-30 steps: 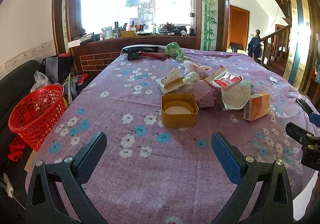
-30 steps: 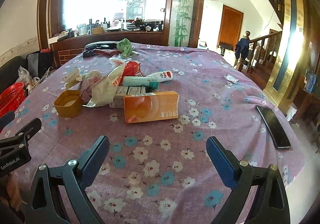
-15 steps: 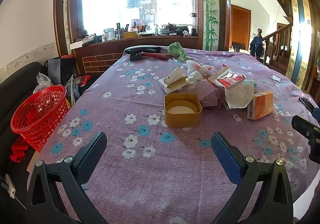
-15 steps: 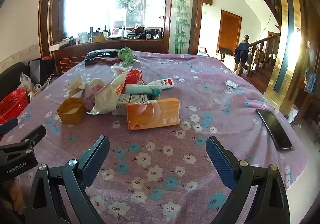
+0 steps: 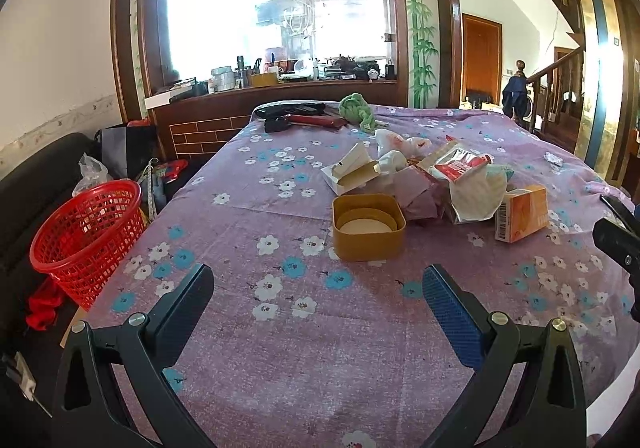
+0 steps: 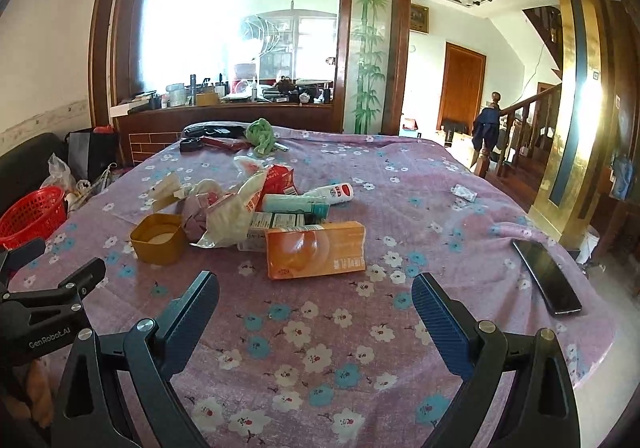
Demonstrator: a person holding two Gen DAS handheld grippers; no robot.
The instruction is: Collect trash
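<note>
A big table (image 5: 280, 348) wears a purple cloth with white and blue flowers; a red basket (image 5: 86, 236) stands off its left edge; the trash pile (image 6: 256, 207) sits in the middle of the table; an orange box (image 6: 316, 254) lies at the front of the pile, its writing too small to read; a yellow tub (image 5: 368, 226) stands on the left side of it; the left gripper (image 5: 318, 302) and the right gripper (image 6: 316, 304) are both wide open and hold nothing; the left one's side reads "GenRobot.AI".
</note>
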